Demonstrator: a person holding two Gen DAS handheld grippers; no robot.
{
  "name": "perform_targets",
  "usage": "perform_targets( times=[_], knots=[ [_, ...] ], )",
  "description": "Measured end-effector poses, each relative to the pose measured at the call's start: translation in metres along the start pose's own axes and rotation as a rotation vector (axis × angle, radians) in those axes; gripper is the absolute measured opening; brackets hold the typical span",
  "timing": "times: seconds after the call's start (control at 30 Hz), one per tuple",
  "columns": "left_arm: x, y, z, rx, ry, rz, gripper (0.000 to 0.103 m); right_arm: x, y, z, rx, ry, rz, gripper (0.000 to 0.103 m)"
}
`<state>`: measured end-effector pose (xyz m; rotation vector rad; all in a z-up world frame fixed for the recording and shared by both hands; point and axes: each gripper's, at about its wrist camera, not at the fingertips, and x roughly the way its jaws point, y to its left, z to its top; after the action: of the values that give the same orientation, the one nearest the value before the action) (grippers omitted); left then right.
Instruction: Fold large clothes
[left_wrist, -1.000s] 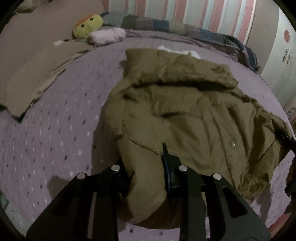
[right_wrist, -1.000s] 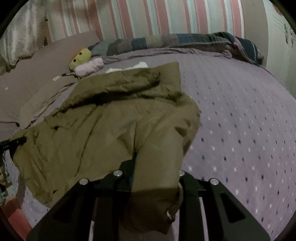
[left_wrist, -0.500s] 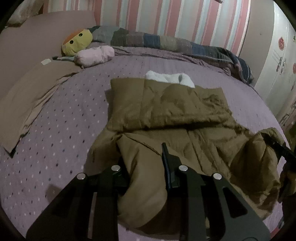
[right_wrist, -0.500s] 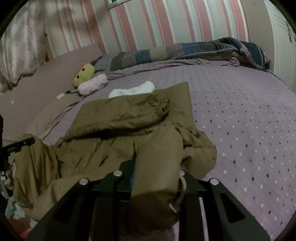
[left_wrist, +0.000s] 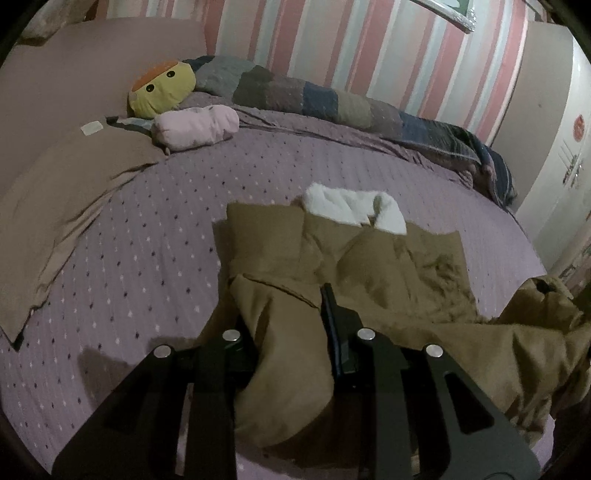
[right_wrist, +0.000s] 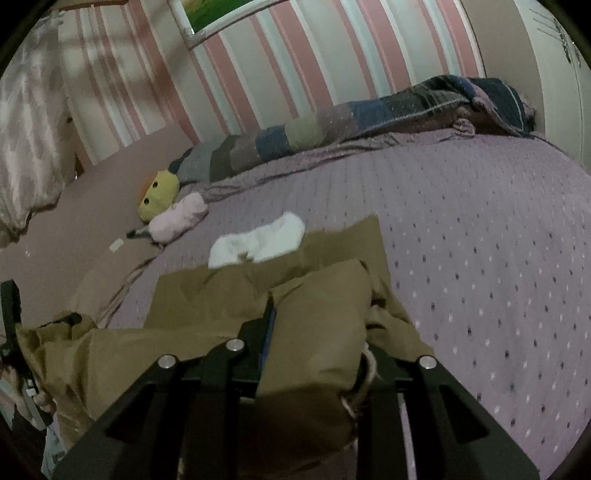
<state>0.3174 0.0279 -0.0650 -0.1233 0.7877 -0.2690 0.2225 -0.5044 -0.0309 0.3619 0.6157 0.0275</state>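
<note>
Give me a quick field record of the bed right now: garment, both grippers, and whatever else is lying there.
garment: olive-brown padded jacket with white fleece lining, partly lifted off the bed
left gripper: shut on a bunched jacket edge
right gripper: shut on the other edge
surface: purple dotted bedspread
far side: yellow plush toy, pink plush roll, patchwork blanket

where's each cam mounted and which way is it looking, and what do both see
Left wrist: sits on the left gripper, looking along its fingers over the olive coat clamped in them, across the purple bed; no body shows.
Right wrist: sits on the right gripper, also shut on the coat, facing the striped wall; a hand with the left gripper shows at the left edge.
Shared: coat, white lining, yellow plush, patchwork blanket.
</note>
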Motion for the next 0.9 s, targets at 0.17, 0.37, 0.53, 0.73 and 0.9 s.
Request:
perform_targets(
  times=[0.17, 0.37, 0.53, 0.73, 0.9],
  knots=[
    [0.005, -0.008, 0.038, 0.034, -0.026, 0.017, 0.026, 0.013, 0.008, 0.044, -0.022, -0.032, -0.008, 0.022],
    [0.007, -0.023, 0.085, 0.076, -0.081, 0.042, 0.025, 0.027, 0.008, 0.089, 0.004, -0.073, -0.028, 0.022],
    [0.03, -0.021, 0.111, 0.073, -0.088, 0.066, 0.026, 0.052, -0.004, 0.109, 0.064, -0.073, -0.032, 0.022],
    [0.083, 0.002, 0.105, 0.042, -0.022, 0.095, 0.026, 0.1, -0.02, 0.101, 0.071, -0.005, -0.051, 0.022],
    [0.129, 0.02, 0.092, 0.067, 0.043, 0.171, 0.027, 0.137, -0.045, 0.086, 0.098, 0.065, -0.076, 0.022]
  ],
)
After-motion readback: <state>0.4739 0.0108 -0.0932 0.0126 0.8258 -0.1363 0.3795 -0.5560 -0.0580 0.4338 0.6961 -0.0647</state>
